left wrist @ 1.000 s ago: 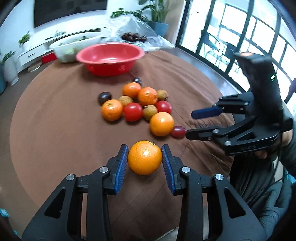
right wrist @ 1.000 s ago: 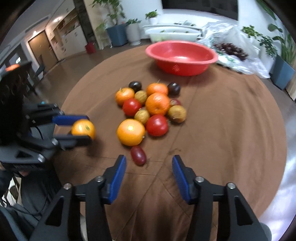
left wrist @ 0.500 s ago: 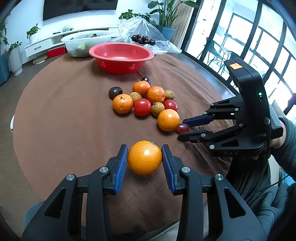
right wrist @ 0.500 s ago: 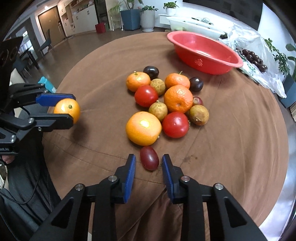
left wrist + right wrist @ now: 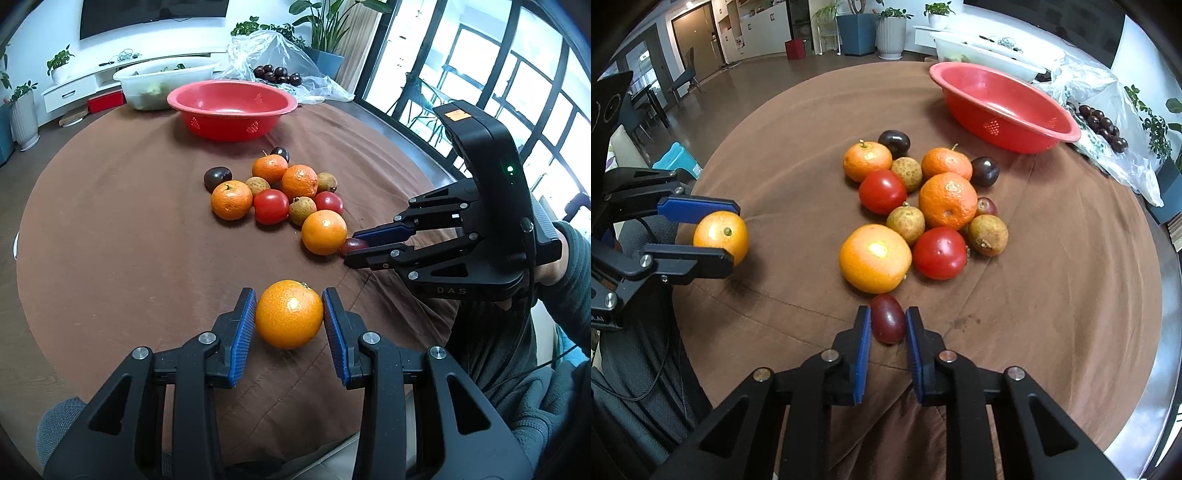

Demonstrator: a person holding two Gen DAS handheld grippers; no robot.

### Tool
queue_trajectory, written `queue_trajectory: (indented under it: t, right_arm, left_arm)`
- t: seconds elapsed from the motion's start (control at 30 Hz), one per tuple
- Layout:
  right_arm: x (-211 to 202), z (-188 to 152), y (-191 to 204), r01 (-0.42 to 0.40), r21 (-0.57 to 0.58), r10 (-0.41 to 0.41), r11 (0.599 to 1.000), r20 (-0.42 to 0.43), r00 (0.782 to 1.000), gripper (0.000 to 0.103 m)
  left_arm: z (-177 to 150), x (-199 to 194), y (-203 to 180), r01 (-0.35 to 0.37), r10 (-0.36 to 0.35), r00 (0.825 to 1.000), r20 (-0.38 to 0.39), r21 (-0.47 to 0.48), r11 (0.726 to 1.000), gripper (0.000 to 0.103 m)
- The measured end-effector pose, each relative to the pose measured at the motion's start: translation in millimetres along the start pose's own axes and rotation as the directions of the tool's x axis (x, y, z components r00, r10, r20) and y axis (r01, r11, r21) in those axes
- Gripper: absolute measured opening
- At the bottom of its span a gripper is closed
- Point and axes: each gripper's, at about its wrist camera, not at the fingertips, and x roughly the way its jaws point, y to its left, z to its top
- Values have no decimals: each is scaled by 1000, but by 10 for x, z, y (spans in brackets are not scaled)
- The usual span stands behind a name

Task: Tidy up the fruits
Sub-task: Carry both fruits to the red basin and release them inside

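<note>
Daylight came in through the tall windows, which were blown out to near white in the left wrist view. The scene was bright and evenly lit, with soft, short shadows under the fruit on the brown tabletop. Small highlights glinted on the large orange and the tomato, and the tabletop's bare rim shone with pale glare. Both views were sharp at the centre, with no motion blur. Fisheye bending curved the room at the edges, and the corners fell to black.
</note>
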Motion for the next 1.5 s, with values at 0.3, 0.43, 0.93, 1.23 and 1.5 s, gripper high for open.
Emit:
queue_trajectory:
  t: [0.3, 0.43, 0.93, 1.23, 1.5]
  right_arm:
    - [-292, -96, -187, -70, 92, 63, 993, 69, 996, 20]
    - [-461, 14, -492, -80, 160, 58, 984, 134, 989, 20]
    - [-493, 1371, -1502, 7, 169, -50, 986, 252, 966, 20]
    - [112, 1714, -1692, 46, 133, -66, 990, 145, 987, 20]
    - [412, 1822, -1696, 62, 71, -69, 996, 93, 993, 20]
  left_arm:
    - [211, -50, 103, -1, 1, 1000, 25, -10, 1000, 35]
    - [539, -83, 220, 9, -9, 998, 62, -12, 1000, 35]
    - [2424, 739, 654, -158, 152, 986, 68, 93, 983, 35]
    - [2721, 1508, 899, -186, 194, 980, -52, 135, 973, 35]
    - [2664, 1781, 832, -173, 193, 977, -94, 189, 967, 35]
